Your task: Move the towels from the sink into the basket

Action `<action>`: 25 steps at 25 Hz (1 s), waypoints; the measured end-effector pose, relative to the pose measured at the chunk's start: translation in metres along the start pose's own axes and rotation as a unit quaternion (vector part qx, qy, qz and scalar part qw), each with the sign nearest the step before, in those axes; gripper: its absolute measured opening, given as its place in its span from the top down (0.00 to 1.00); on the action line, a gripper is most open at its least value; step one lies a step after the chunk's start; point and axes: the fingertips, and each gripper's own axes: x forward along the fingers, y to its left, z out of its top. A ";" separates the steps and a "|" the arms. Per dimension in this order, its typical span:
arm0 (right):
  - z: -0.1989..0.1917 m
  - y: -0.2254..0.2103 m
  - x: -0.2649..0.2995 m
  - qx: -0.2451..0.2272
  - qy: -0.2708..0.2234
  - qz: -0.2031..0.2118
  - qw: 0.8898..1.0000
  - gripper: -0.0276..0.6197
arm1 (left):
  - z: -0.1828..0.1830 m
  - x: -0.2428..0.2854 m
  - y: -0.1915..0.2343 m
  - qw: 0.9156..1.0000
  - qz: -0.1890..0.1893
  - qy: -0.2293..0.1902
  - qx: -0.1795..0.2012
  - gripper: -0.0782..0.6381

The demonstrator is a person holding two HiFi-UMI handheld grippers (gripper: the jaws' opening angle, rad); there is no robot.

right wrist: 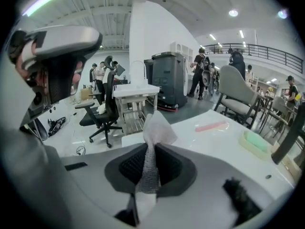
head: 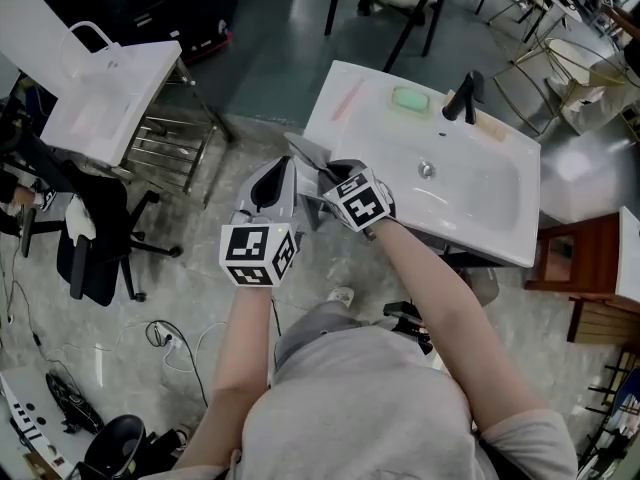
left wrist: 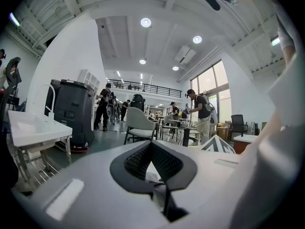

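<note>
From your head camera, your left gripper (head: 287, 164) and right gripper (head: 322, 174) sit close together just off the left edge of the sink (head: 480, 213), with a grey towel (head: 303, 149) between their tips, outside the basin. In your left gripper view the jaws are pressed together, a pale scrap of towel (left wrist: 151, 171) pinched low between the pads. In your right gripper view the jaws clamp the towel (right wrist: 151, 142), its crumpled end sticking up above them.
</note>
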 end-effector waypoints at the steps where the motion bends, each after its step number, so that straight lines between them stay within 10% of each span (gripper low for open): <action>1: 0.001 -0.002 -0.003 0.000 -0.004 -0.003 1.000 0.87 | 0.000 0.001 -0.003 1.000 -0.003 -0.001 0.000 0.88; 25: 0.010 -0.024 -0.091 0.032 -0.081 -0.052 0.995 0.87 | 0.014 0.018 -0.064 0.997 -0.074 -0.007 0.016 0.88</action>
